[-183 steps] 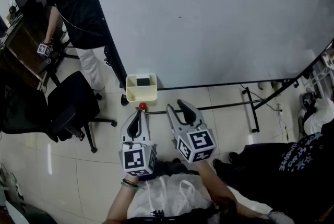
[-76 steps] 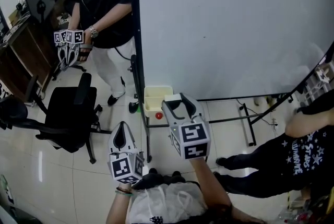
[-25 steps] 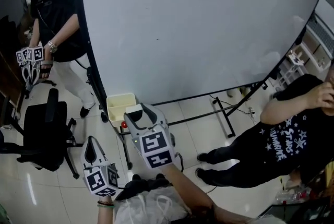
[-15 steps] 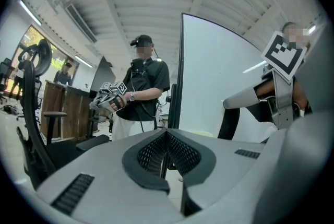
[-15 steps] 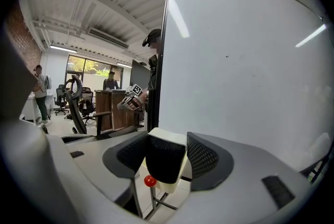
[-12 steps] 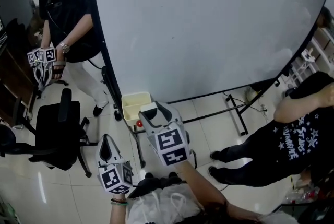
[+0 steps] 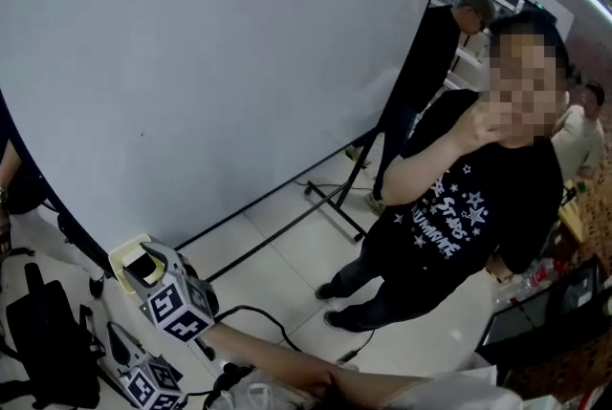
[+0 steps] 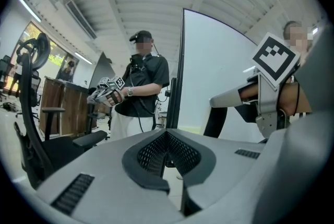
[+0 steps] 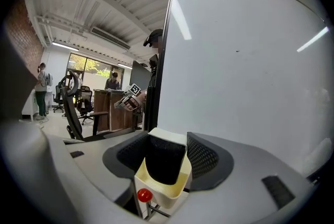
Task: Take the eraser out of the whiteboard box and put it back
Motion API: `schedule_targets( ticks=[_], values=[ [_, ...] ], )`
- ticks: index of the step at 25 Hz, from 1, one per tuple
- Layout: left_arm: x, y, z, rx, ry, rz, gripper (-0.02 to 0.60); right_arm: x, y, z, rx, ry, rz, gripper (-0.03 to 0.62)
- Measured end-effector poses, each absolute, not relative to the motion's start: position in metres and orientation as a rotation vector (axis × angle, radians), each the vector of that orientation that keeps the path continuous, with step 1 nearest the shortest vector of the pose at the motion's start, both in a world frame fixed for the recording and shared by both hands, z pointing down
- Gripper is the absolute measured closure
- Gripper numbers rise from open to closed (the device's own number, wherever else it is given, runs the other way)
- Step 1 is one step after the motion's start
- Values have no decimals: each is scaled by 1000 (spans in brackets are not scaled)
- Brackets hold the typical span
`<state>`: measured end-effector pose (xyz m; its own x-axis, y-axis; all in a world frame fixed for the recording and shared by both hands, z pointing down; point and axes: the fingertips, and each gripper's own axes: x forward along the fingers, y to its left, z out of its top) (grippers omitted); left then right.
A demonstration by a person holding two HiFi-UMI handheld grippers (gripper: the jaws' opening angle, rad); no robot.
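Observation:
The cream whiteboard box (image 9: 176,190) hangs at the whiteboard's (image 9: 250,87) lower left corner, a red knob (image 9: 144,196) just under it. My right gripper (image 9: 166,154) is shut on the eraser (image 9: 164,161), a black block with a white top, whose lower end reaches into the box. In the head view the box (image 7: 125,254), eraser (image 7: 145,267) and right gripper (image 7: 146,270) sit at the bottom left. My left gripper (image 7: 120,341) hangs lower and nearer me, apart from the box. In its own view the left gripper (image 8: 167,154) is shut and holds nothing.
A person in a black star-print shirt (image 7: 459,207) stands right of the whiteboard's stand legs (image 7: 335,207). Another person holding grippers (image 8: 138,87) stands left of the board, by a black office chair (image 7: 43,351) and a wooden desk (image 8: 57,108). A cable (image 7: 258,317) lies on the floor.
The head view has swung right, so the box and both grippers now sit at its bottom left. My right gripper has moved the eraser down onto the box.

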<state>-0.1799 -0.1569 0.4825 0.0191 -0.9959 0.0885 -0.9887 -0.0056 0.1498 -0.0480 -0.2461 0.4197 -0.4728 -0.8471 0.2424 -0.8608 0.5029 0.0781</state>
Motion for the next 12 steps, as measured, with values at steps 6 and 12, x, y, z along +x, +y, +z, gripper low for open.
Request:
schedule_targets(
  ticks=[6,12],
  values=[
    [-177,-165,486,2141,-2072,-62,580,-50,-256,455,1420,-2398,81,329],
    [-188,-170,486,2132,-2095,-73,580,-48,-263,507,1405,-2317,83,319]
  ],
)
